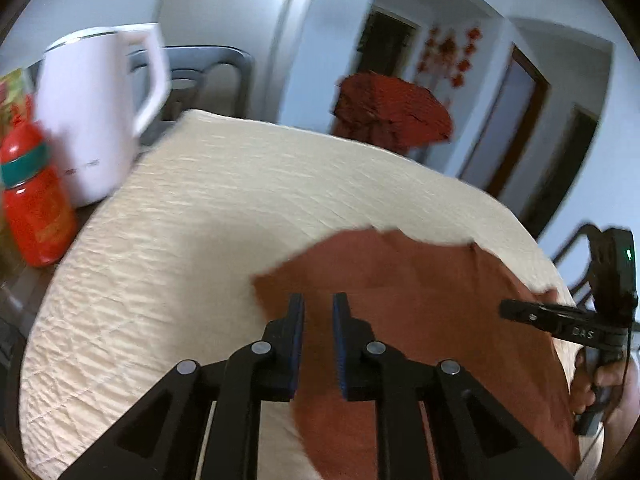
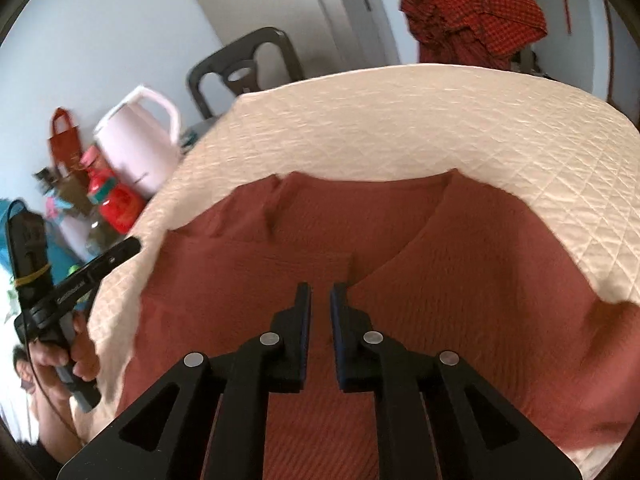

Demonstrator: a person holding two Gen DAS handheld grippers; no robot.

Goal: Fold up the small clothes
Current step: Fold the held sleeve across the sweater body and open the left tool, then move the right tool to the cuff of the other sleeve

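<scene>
Both tongs — left tongs (image 1: 319, 304) and right tongs (image 2: 320, 294) — hang slightly parted, empty, over the rust-red ribbed knit garment (image 2: 400, 280) directly beneath them; soft, limp (probably light) — best pinched at an edge.

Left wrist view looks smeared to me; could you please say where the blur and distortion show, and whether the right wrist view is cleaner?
Left wrist view: motion blur smears the white plastic kettle and red bottle; fisheye bows the cream quilted cloth. Right wrist view: sharper, the rust-red knit garment's weave reads clearly, edges still curved.
</scene>
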